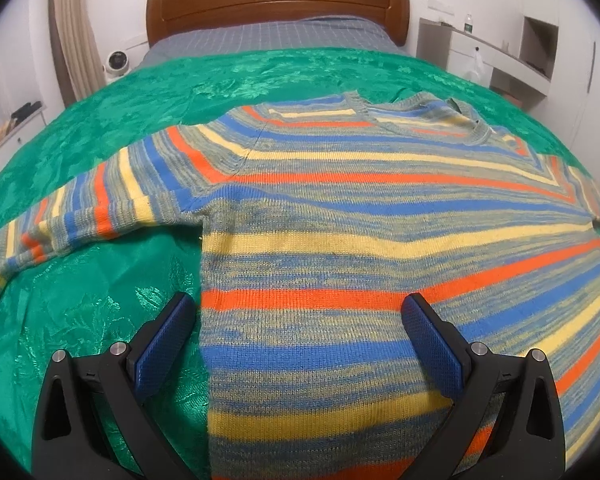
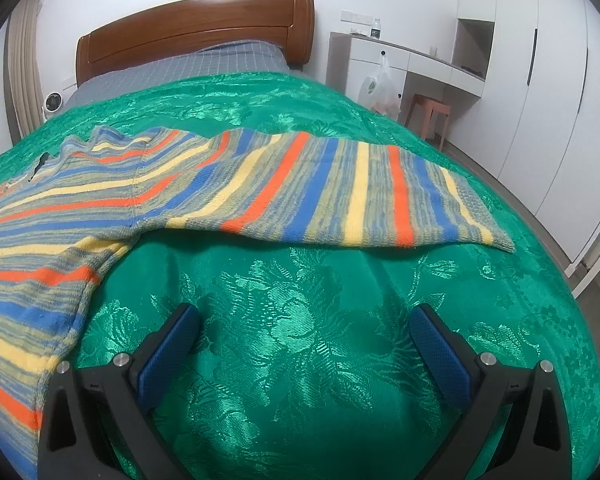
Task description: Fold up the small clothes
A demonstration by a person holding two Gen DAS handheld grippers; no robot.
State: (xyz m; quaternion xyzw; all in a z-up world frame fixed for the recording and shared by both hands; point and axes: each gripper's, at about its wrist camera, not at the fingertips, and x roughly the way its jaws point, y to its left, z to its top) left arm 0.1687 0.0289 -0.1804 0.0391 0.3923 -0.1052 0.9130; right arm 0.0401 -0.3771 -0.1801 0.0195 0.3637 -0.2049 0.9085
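A striped knit sweater (image 1: 340,208) in blue, orange, yellow and grey lies flat on a green bedspread (image 1: 80,312), collar toward the headboard, both sleeves spread out. My left gripper (image 1: 298,308) is open just above the sweater's lower left body, its left finger over the green cloth beside the side seam. In the right wrist view the sweater's right sleeve (image 2: 340,196) stretches across the bedspread (image 2: 320,360). My right gripper (image 2: 304,316) is open over bare green cloth below that sleeve, holding nothing.
A wooden headboard (image 1: 276,4) and grey checked sheet (image 1: 268,36) lie at the far end. A white desk (image 2: 400,52), a plastic bag (image 2: 380,88), an orange stool (image 2: 428,112) and white wardrobes (image 2: 540,80) stand right of the bed. A small fan (image 1: 118,62) sits at the left.
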